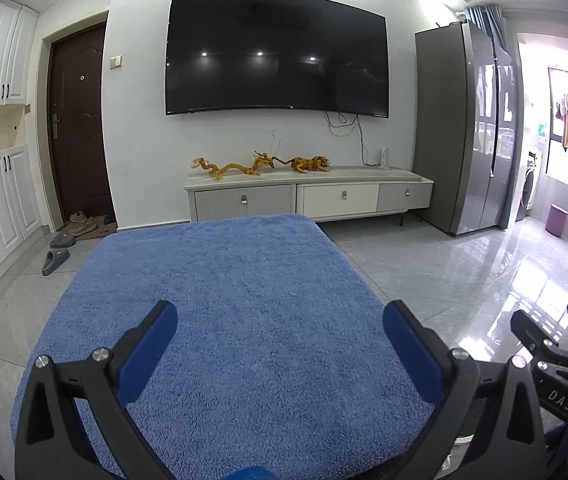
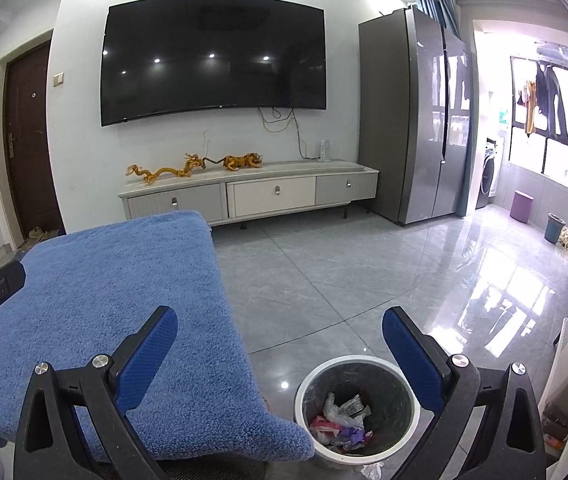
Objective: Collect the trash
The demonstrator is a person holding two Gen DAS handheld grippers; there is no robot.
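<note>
A white-rimmed waste bin (image 2: 358,362) stands on the floor just right of the table. Crumpled wrappers and plastic trash (image 2: 342,420) lie inside it. My right gripper (image 2: 280,330) is open and empty, held above the table's right edge and the bin. My left gripper (image 1: 280,334) is open and empty above the blue towel (image 1: 220,304) that covers the table; the towel also shows in the right wrist view (image 2: 108,300). I see no loose trash on the towel. The right gripper's body shows at the left wrist view's right edge (image 1: 552,364).
A TV cabinet (image 1: 308,194) with gold figurines stands under a wall TV (image 1: 276,60). A grey fridge (image 2: 416,120) is at the right. Slippers (image 1: 56,258) lie by the door. A purple stool (image 2: 522,206) and a blue bin (image 2: 555,228) stand near the balcony.
</note>
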